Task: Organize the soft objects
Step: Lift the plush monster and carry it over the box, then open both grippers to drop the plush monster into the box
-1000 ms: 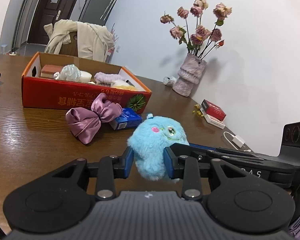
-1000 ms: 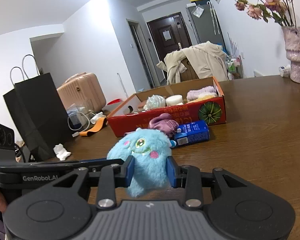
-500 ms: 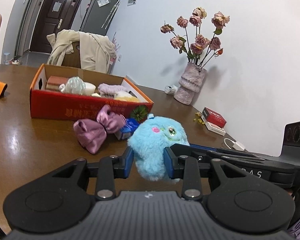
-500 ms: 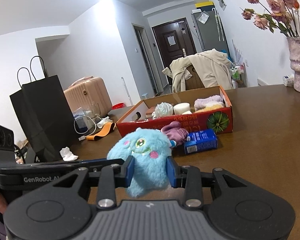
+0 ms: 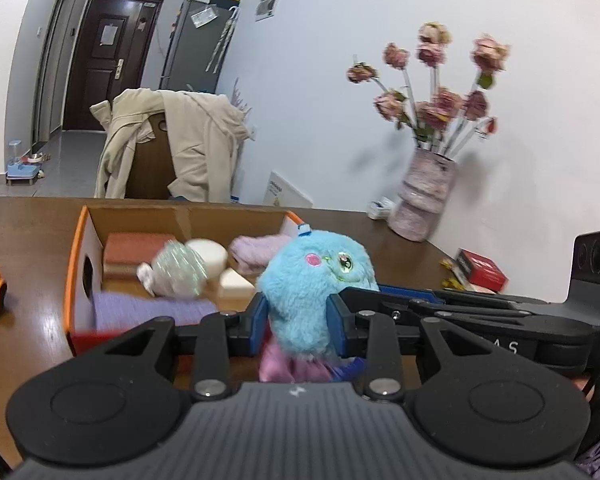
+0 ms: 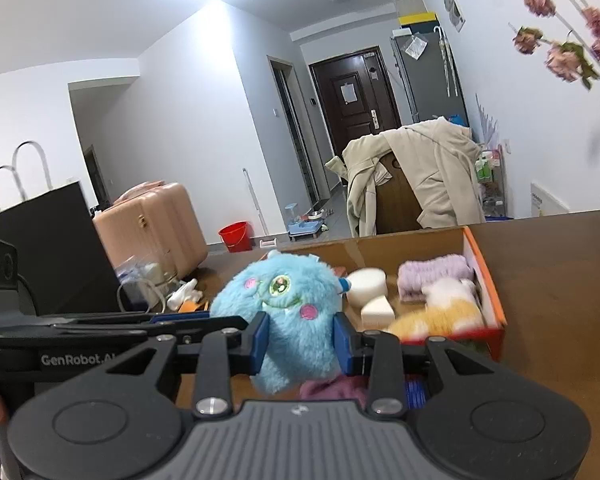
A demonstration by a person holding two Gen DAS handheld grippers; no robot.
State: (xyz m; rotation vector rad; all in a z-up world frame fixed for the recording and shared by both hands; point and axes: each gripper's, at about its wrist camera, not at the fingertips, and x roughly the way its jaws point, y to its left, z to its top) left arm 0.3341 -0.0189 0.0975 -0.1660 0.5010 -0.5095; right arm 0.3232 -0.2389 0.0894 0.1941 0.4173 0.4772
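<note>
A fluffy blue monster plush (image 5: pixel 316 280) (image 6: pixel 288 304) hangs in the air, pinched from two sides. My left gripper (image 5: pixel 298 320) is shut on its lower body, and my right gripper (image 6: pixel 300 340) is shut on it too, reaching in from the other side. Just beyond the plush lies the red cardboard box (image 5: pixel 74 280) (image 6: pixel 488 280), which holds sponges, a lilac cloth (image 6: pixel 432 274), a shiny bundle (image 5: pixel 176 270) and an orange-and-white soft toy (image 6: pixel 440 314). Below the plush, the pink satin bow (image 5: pixel 284 364) (image 6: pixel 332 388) lies on the table.
A vase of dried roses (image 5: pixel 428 196) stands at the wall, with a red packet (image 5: pixel 480 272) near it. A small blue carton (image 6: pixel 414 394) lies beside the bow. A chair draped with a beige coat (image 5: pixel 172 148) stands behind the table. A black paper bag (image 6: pixel 44 248) stands on the left.
Both grippers carried the blue plush up and forward; it now hangs at the box's near edge, over the pink bow. The box looms much larger.
</note>
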